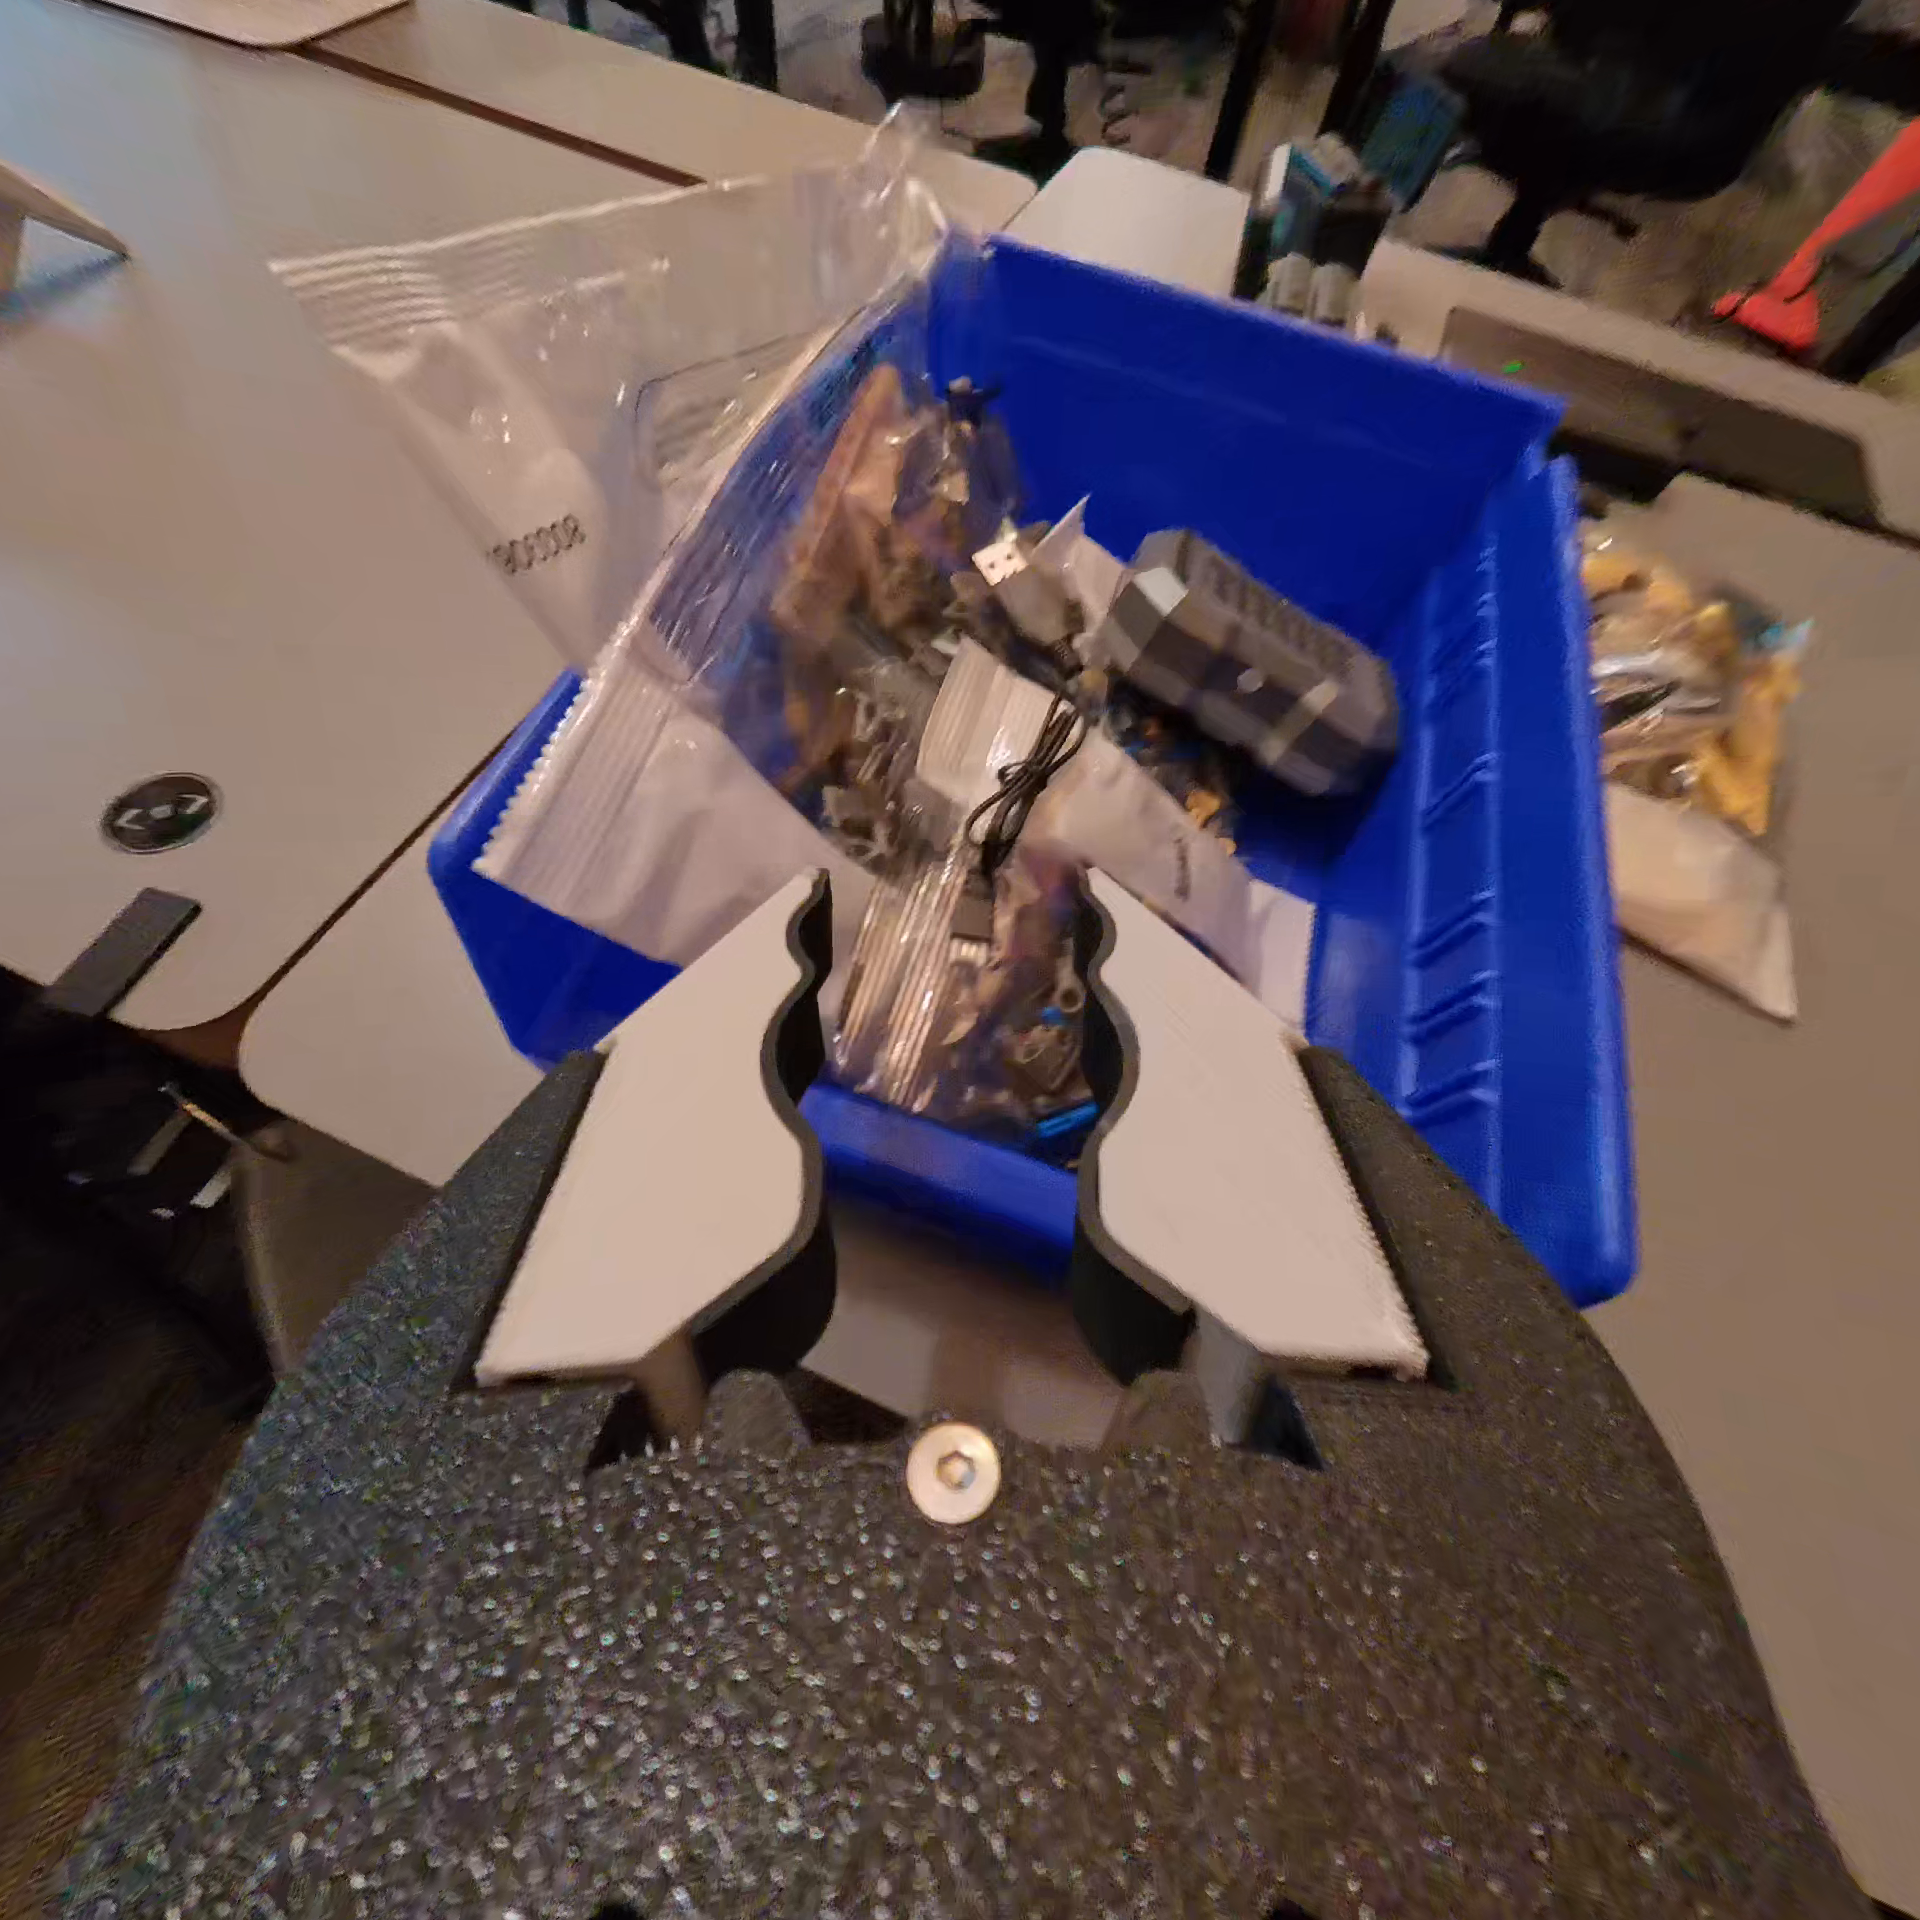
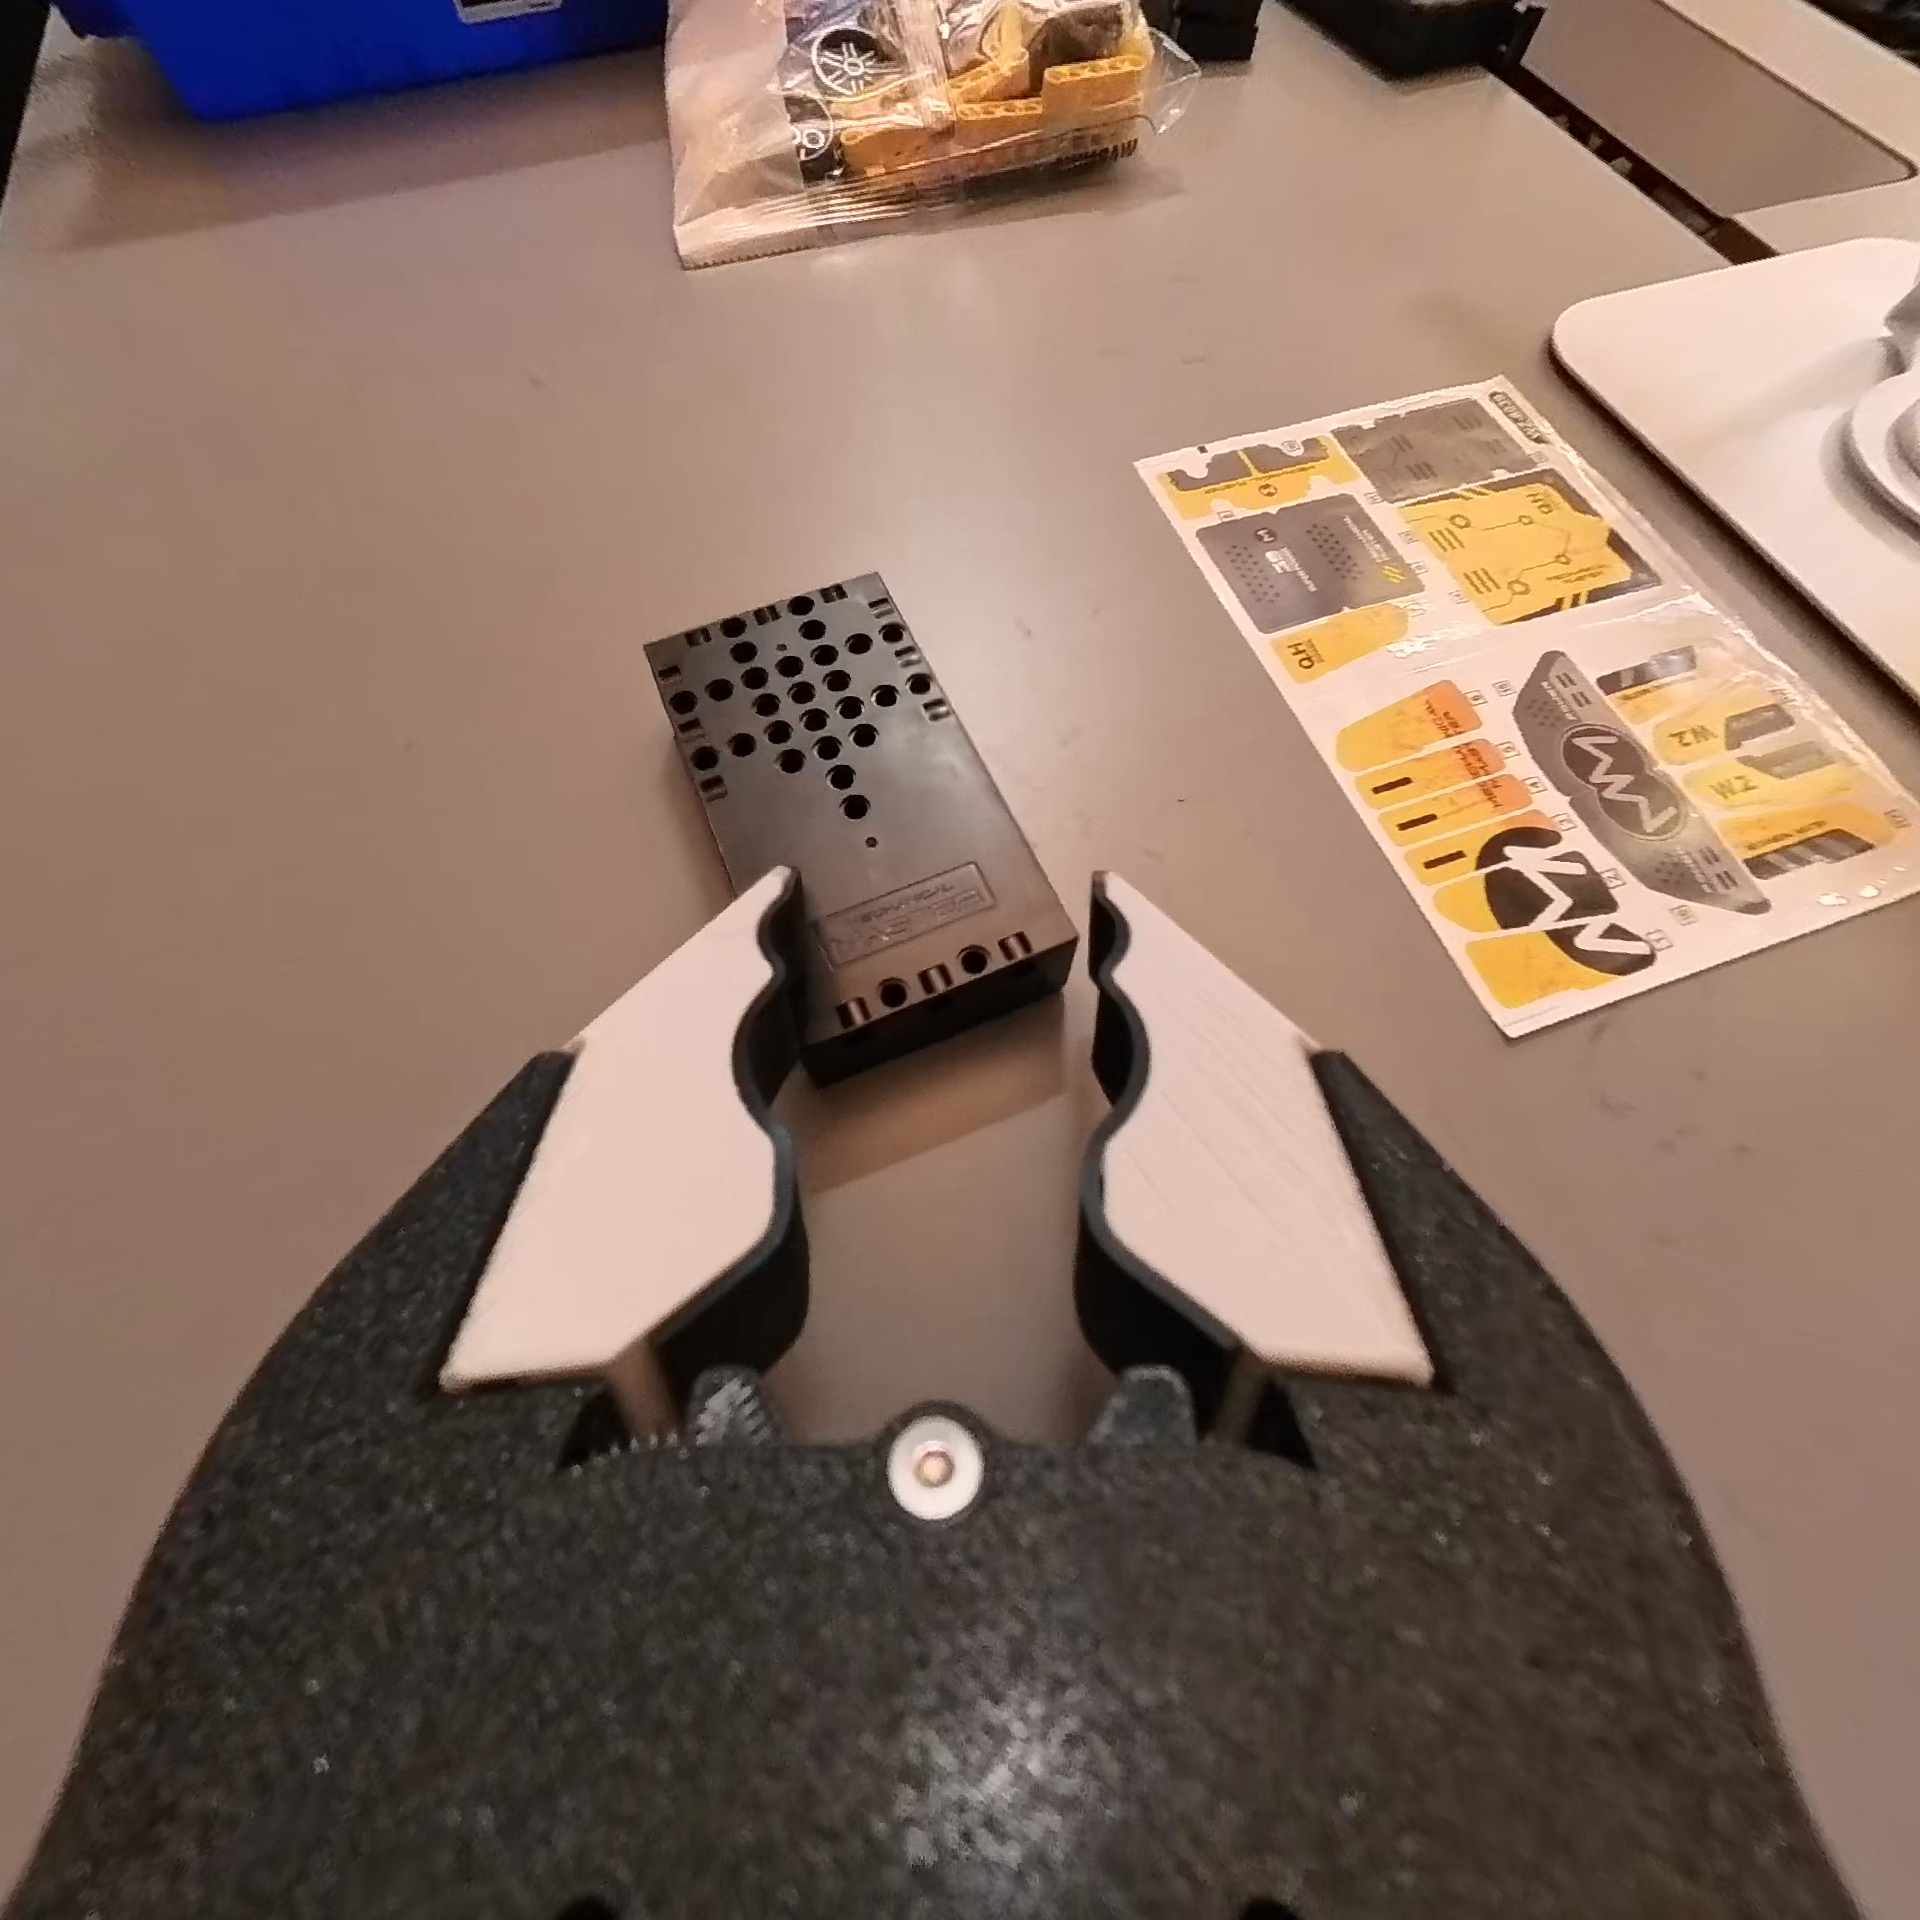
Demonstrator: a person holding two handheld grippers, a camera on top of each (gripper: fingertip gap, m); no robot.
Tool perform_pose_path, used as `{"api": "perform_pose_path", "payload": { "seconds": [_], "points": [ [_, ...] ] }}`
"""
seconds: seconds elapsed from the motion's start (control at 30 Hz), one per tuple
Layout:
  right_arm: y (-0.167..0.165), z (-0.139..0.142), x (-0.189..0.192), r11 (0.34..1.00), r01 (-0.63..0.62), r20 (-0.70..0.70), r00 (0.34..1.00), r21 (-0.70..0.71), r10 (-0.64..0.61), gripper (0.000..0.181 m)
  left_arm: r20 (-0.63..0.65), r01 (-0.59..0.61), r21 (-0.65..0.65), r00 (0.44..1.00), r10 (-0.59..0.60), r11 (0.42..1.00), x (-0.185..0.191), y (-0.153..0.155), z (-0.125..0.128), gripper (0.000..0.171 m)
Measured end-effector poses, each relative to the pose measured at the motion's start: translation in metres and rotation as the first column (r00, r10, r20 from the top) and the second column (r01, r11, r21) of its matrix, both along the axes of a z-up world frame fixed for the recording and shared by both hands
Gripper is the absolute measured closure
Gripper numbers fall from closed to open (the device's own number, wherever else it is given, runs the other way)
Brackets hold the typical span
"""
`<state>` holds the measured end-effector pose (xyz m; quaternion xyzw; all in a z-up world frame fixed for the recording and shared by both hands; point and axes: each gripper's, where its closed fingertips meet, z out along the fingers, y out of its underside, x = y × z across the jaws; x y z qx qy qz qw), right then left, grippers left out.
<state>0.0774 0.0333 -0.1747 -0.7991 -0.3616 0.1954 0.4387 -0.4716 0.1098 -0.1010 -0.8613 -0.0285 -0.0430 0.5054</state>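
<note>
My left gripper [image 1: 956, 883] is open and empty, hovering over the near end of a blue plastic bin [image 1: 1475, 883]. The bin holds several clear bags of small parts [image 1: 883, 623], a grey ribbed block [image 1: 1247, 665] and a black cable with a plug [image 1: 1023, 769]. My right gripper [image 2: 940, 883] is open around the near end of a black rectangular block with many round holes [image 2: 842, 769] lying flat on the grey table. Its left fingertip [image 2: 774, 894] overlaps the block's near left corner; whether it touches I cannot tell.
A yellow and black sticker sheet [image 2: 1507, 707] lies right of the block. A bag of yellow parts [image 2: 914, 114] lies at the far side, also showing right of the bin [image 1: 1683, 748]. A white tray [image 2: 1745, 416] sits at far right. Table edge and floor lie left [image 1: 156, 1195]. The gap from one gripper's tips to the other's is roughly 55 cm.
</note>
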Motion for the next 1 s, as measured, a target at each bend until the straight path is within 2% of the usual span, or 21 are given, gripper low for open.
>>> {"api": "perform_pose_path", "payload": {
  "seconds": [0.07, 0.2, 0.27, 0.37, 0.5, 0.57, 0.6, 0.7, 0.8, 1.0],
  "points": [
    [0.003, 0.000, 0.002, 1.000, 0.023, 0.004, 1.000, 0.005, -0.023, 0.126, -0.062, -0.014, -0.002, 0.998, 0.013, 1.000, -0.006, -0.001, -0.007, 0.125],
    [0.009, 0.002, 0.009, 0.995, 0.083, 0.029, 0.996, 0.046, -0.085, 0.126, -0.063, 0.139, -0.116, 0.987, -0.147, 0.984, 0.013, 0.000, -0.032, 0.125],
    [0.010, 0.003, 0.011, 0.992, 0.104, 0.046, 0.993, 0.074, -0.107, 0.126, -0.070, 0.169, -0.183, 0.980, -0.185, 0.968, 0.015, 0.002, -0.045, 0.123],
    [0.011, 0.004, 0.012, 0.987, 0.123, 0.063, 0.990, 0.100, -0.130, 0.126, -0.062, 0.228, -0.171, 0.968, -0.241, 0.959, 0.019, 0.003, -0.042, 0.123],
    [0.012, 0.004, 0.013, 0.984, 0.153, 0.053, 0.986, 0.087, -0.157, 0.126, 0.104, 0.361, -0.096, 0.930, -0.351, 0.928, 0.035, -0.003, -0.029, 0.130],
    [0.013, 0.003, 0.014, 0.984, 0.164, 0.043, 0.985, 0.073, -0.167, 0.126, 0.149, 0.392, -0.052, 0.912, -0.381, 0.918, 0.037, -0.005, -0.022, 0.153],
    [0.014, 0.003, 0.014, 0.983, 0.169, 0.038, 0.984, 0.066, -0.172, 0.126, 0.160, 0.408, -0.029, 0.903, -0.399, 0.913, 0.038, -0.006, -0.019, 0.155],
    [0.015, 0.003, 0.014, 0.982, 0.182, 0.033, 0.982, 0.059, -0.184, 0.126, 0.181, 0.455, 0.007, 0.875, -0.448, 0.891, 0.045, -0.010, -0.016, 0.168],
    [0.016, 0.003, 0.014, 0.980, 0.187, 0.037, 0.981, 0.064, -0.190, 0.127, 0.195, 0.472, 0.070, 0.858, -0.476, 0.879, 0.053, -0.011, -0.004, 0.170],
    [0.016, 0.003, 0.014, 0.979, 0.188, 0.047, 0.980, 0.080, -0.192, 0.127, 0.137, 0.445, 0.225, 0.866, -0.481, 0.866, 0.056, -0.012, 0.047, 0.171]
  ]
}}
